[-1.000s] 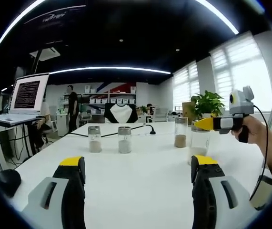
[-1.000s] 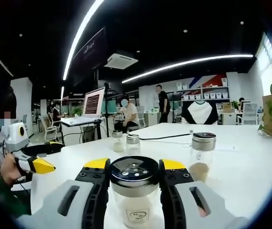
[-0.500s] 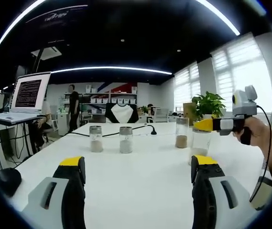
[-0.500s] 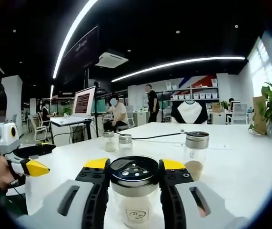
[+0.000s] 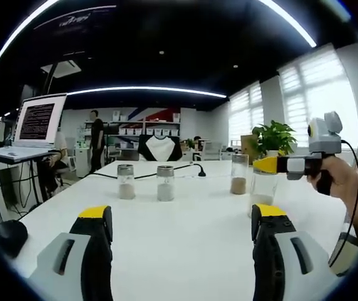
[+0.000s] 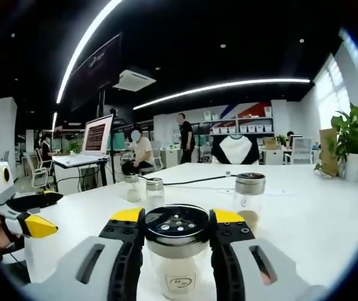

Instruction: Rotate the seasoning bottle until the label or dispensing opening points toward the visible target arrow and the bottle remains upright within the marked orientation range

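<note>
Background in the right gripper view has slid rightward since a second ago, so the right gripper (image 6: 177, 233) is swinging round with the seasoning bottle (image 6: 177, 251) clamped at its lid, upright on the white table (image 6: 316, 219). Looks mid-rotation; no arrow visible. Left gripper (image 5: 182, 216) hangs wide open, holding nothing.

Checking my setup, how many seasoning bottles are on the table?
4: one bottle held in the right claw, a third bottle just beyond, two bottles farther back left.
</note>
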A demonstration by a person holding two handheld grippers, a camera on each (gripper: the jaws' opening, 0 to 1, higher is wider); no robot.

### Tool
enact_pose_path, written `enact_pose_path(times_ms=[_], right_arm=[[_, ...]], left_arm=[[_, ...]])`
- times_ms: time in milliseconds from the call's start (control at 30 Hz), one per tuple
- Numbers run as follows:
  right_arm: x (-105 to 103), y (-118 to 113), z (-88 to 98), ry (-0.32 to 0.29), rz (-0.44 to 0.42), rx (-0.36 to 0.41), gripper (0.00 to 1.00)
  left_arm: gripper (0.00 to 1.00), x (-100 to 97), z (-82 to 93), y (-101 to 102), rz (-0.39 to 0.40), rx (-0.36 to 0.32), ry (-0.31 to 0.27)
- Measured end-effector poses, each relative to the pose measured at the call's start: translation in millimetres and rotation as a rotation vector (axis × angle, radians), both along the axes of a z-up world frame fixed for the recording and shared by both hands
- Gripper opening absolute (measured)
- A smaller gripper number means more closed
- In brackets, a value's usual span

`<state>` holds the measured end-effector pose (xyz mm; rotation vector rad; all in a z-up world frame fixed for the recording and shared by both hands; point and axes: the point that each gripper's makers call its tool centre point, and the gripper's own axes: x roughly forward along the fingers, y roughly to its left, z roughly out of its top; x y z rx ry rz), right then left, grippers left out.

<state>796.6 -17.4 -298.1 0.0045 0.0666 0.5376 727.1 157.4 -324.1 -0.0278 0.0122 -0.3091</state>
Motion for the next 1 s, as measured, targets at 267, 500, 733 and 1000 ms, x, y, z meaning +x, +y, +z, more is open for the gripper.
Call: enact_pose_path(times_ms=[267, 500, 733, 1000], right_arm=[[1.9, -1.7, 0.7, -0.018, -0.042, 0.007, 0.39], [3.1, -3.4, 1.1, -0.027, -0.086, 0.004, 0.39], [3.2, -3.5, 1.2, -0.032, -0.126, 0.003, 0.39], [1.9, -3.1, 1.1, -0.034, -0.149, 0.0, 0.39]], left_arm=[[0.96, -0.1, 0.8, 0.9, 0.001, -0.003, 0.002], [0.96, 0.6, -3.2, -1.3, -0.004, -0.007, 0.013], [0.96, 1.0, -5.4, -2.4, -0.004, -0.003, 0.02], [0.96, 0.9, -4.5, -1.9, -0.003, -0.006, 0.016]])
